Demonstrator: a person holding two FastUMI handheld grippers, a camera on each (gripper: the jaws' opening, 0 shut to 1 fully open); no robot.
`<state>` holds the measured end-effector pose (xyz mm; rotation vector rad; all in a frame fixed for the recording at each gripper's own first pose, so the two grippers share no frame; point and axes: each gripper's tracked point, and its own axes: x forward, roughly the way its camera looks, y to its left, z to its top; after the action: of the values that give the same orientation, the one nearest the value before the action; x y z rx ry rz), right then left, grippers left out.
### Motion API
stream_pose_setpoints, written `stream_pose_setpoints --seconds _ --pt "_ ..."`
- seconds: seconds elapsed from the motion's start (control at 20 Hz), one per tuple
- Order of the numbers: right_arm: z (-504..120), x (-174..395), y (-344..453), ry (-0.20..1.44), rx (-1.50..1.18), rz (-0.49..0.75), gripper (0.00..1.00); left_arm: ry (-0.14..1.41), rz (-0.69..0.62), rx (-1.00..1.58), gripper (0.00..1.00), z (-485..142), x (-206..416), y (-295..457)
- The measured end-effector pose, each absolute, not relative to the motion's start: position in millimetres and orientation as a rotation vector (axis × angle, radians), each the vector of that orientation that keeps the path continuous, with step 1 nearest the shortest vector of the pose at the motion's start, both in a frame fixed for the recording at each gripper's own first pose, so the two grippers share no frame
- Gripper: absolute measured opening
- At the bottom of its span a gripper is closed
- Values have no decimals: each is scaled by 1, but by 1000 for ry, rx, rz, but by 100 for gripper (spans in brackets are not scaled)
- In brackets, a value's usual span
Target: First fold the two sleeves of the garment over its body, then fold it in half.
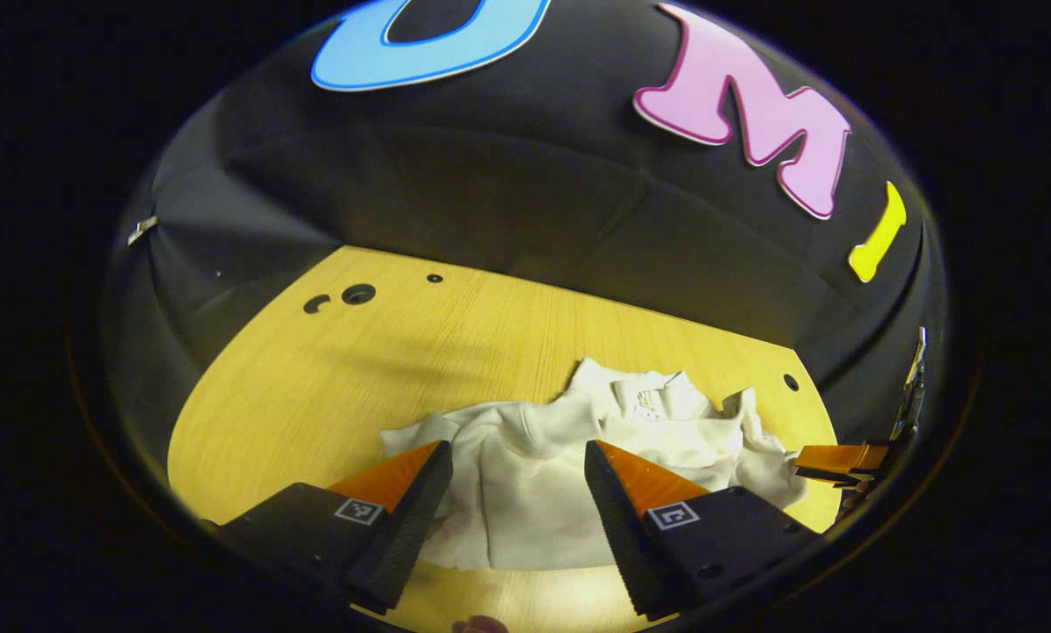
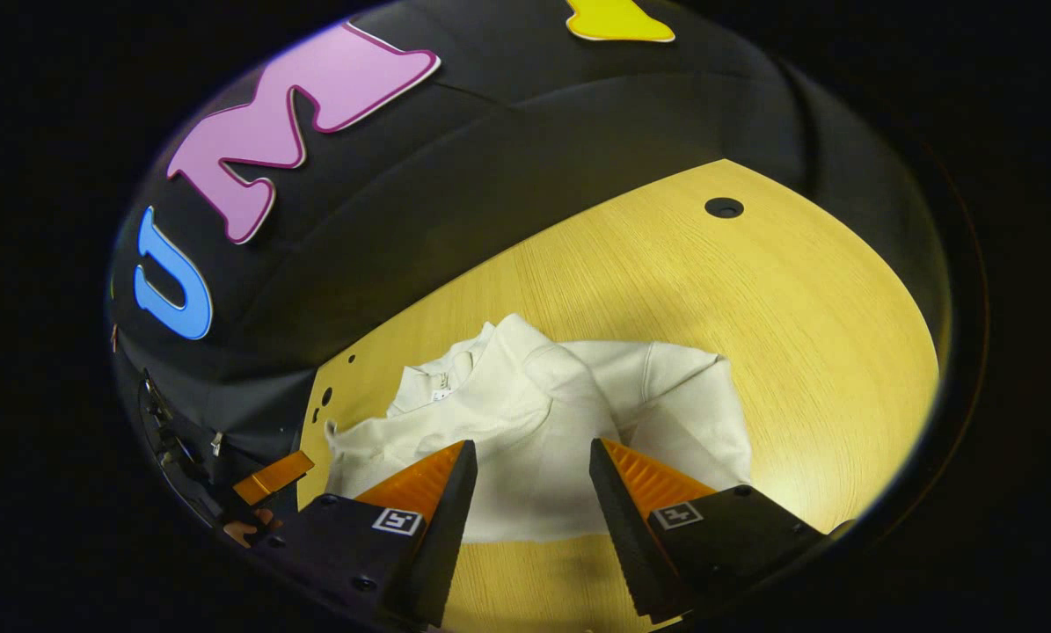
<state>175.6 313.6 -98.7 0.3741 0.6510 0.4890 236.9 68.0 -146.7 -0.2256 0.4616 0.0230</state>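
Right gripper (image 2: 525,492) is hovering at the bottom centre, fingers spread apart, gripping nothing. White garment (image 2: 543,431) is lying on the wooden table (image 2: 798,316) at centre frame, one sleeve folded over its body. Left gripper (image 2: 272,476) is showing at lower left, its jaw state unclear

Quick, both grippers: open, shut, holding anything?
Left gripper: open, holding nothing, above the cream-white fabric garment.
Right gripper: open, holding nothing, above the same garment.

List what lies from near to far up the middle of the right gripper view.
Right tongs → garment hem → its collar → bare wooden table → black cloth wall.
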Motion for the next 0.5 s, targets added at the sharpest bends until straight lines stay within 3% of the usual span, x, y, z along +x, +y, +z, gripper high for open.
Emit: stream_pose_setpoints --seconds 0.5 --pt "-61 105 302 543 354 546 96 377 -40 -172 95 -124 160 28"
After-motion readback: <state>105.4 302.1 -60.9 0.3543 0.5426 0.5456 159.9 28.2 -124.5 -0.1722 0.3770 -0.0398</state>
